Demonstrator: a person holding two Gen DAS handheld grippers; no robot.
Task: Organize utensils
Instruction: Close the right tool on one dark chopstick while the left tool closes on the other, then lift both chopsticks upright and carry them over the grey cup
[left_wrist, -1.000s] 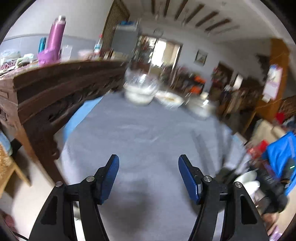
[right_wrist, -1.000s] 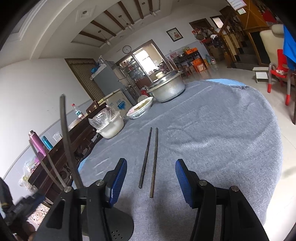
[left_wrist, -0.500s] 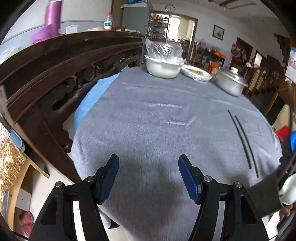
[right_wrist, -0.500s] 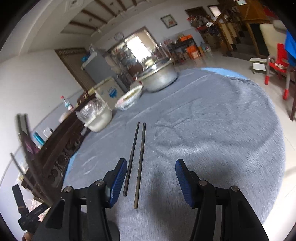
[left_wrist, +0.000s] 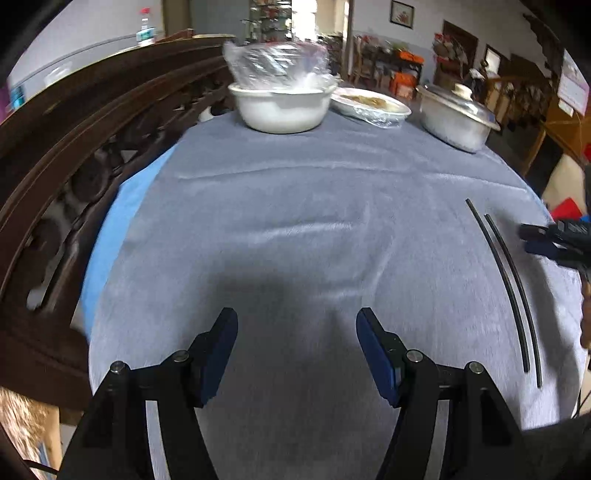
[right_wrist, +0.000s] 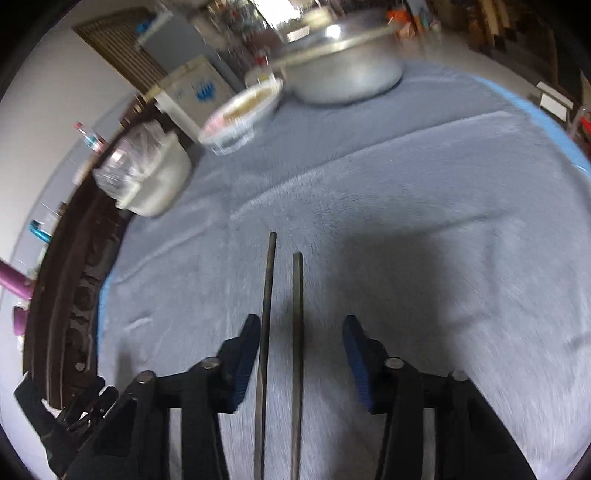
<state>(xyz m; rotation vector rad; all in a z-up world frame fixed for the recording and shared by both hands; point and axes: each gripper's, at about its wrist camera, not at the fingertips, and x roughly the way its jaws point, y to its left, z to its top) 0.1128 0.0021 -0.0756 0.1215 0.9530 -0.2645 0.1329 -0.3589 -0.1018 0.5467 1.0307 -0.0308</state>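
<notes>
Two dark chopsticks (right_wrist: 266, 314) lie side by side on the grey tablecloth (right_wrist: 424, 229). My right gripper (right_wrist: 301, 323) hangs low over their near half with both sticks between its blue pads. Its jaws are closing; the left stick runs close by the left pad, and neither pad presses on a stick. In the left wrist view the same chopsticks (left_wrist: 506, 280) lie at the far right, with the right gripper (left_wrist: 554, 240) just beyond them. My left gripper (left_wrist: 296, 314) stands open over bare cloth, holding nothing.
At the table's far side stand a white bowl under plastic wrap (left_wrist: 280, 107), a wrapped plate of food (left_wrist: 371, 105) and a lidded metal pot (left_wrist: 454, 118). A dark carved wooden sideboard (left_wrist: 74, 155) runs along the left. The table edge curves close on the right.
My right gripper has come forward and down over the chopsticks, so they now lie between its jaws, which stand narrower. My left gripper has swung further over the table and tipped downward.
</notes>
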